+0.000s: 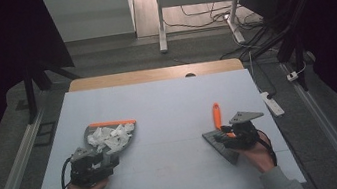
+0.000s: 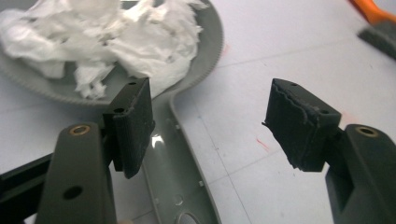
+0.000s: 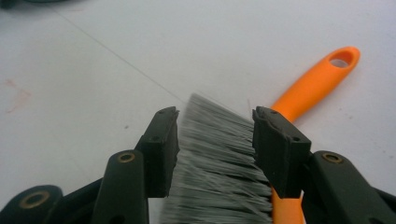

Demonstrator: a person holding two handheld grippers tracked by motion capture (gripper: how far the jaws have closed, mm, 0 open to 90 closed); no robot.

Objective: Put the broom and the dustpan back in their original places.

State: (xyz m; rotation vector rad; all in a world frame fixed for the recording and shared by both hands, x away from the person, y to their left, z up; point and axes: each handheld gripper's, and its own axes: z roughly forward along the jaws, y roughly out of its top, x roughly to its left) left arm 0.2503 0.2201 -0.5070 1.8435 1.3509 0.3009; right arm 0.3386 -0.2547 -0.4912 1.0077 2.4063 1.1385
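- Left hand-held gripper (image 1: 96, 162) sits at 7 o'clock on the worktop (image 1: 167, 99), jaws spread wide, holding nothing.
- Dustpan (image 1: 104, 134) lies just ahead of it at about 1 o'clock. In the left gripper view the grey dustpan handle (image 2: 180, 154) runs between the open jaws, below them; the left pad (image 2: 133, 123) sits over its edge. Contact unclear.
- Right hand-held gripper (image 1: 230, 133) at 5 o'clock, jaws partly spread, straddling the brush bristles (image 3: 219, 168). Can't tell if the pads actually press them.
- Brush (image 1: 217, 122): orange handle (image 3: 317, 84) points away toward 12 o'clock, bristle head nearest the person's hand.
- Count: one dustpan, one brush, two grippers.
- Container: the dustpan holds a pile of crumpled white paper (image 2: 107, 42), several scraps, exact number not readable. Orange strip along its far lip.
- Dustpan and brush lie well apart, left and right halves of the worktop.
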